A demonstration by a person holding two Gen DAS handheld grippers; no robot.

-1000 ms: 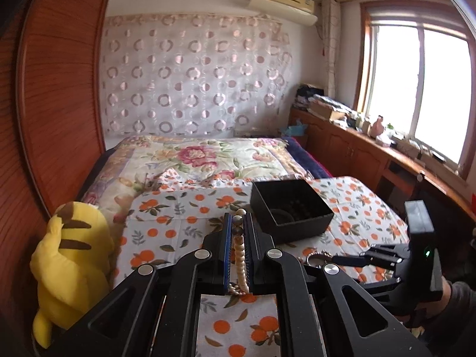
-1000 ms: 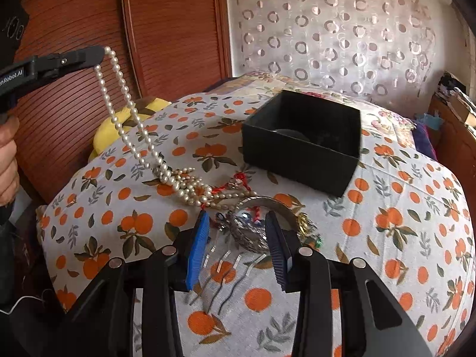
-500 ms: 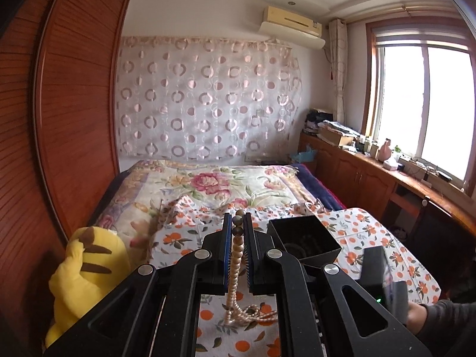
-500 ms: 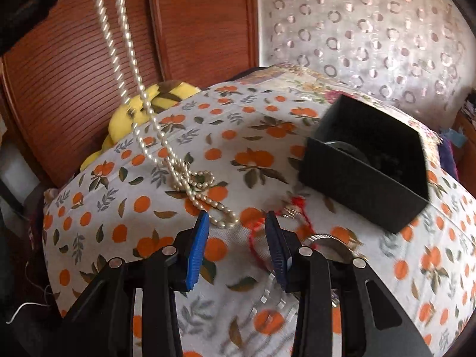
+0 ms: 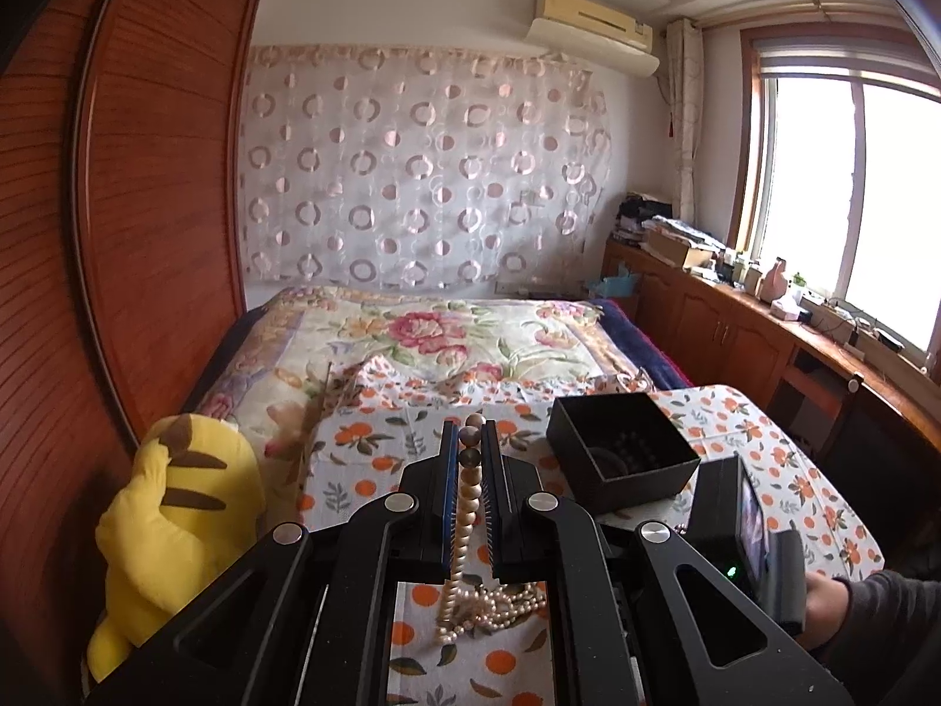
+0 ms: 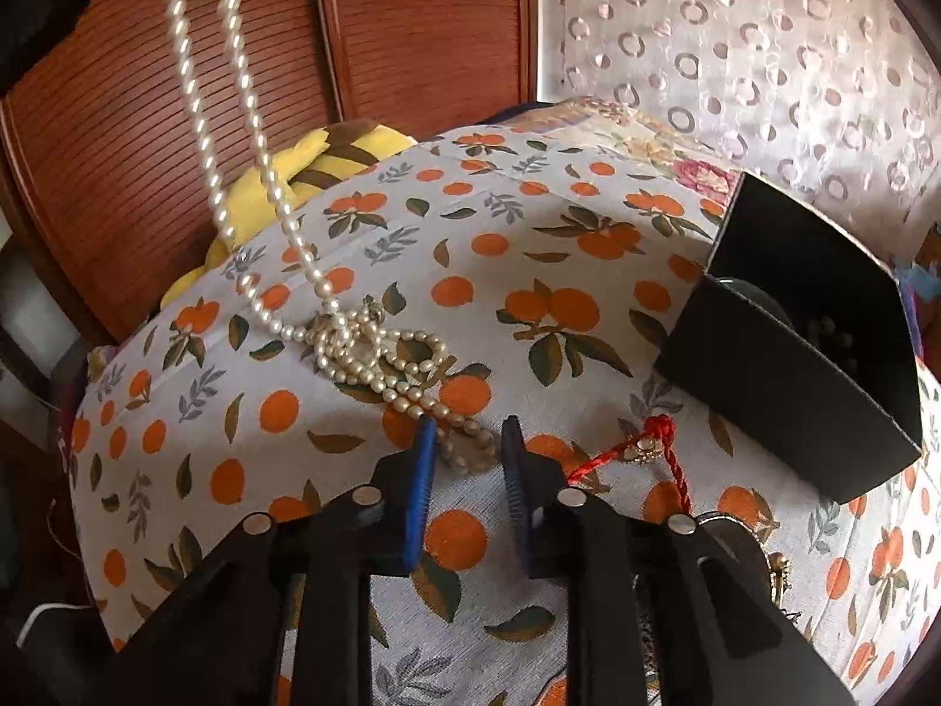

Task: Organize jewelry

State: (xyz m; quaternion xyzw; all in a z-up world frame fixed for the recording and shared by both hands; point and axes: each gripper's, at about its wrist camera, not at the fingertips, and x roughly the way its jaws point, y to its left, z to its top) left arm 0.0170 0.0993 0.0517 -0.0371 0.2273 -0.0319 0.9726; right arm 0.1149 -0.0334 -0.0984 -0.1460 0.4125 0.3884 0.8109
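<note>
Left wrist cam: my left claw (image 5: pixel 470 453) is clamped on the pearls (image 5: pixel 464 506), with a bead or two poking out past the tips. The strand hangs down between the fingers and the rest sits in a loose heap on the orange-print cloth (image 5: pixel 376 441) right below. The black box (image 5: pixel 623 459) is just ahead and to the right, open side up, with something dark inside that I can't make out. A yellow plush (image 5: pixel 170 518) is wedged at the left by the wooden wardrobe (image 5: pixel 147 223). The right hand (image 5: pixel 823 606) shows at the lower right, gripping its handle.

Right wrist cam: my right claw (image 6: pixel 467 459) is open with nothing between the fingers, hanging low over the cloth (image 6: pixel 529 270). The tail end of the pearls (image 6: pixel 364 347) lies right at its tips, and two strands run up and out of the top left. A red cord (image 6: pixel 641 459) with a small gold charm lies just right of the claw, and the box (image 6: pixel 800 347) sits beyond that.
</note>
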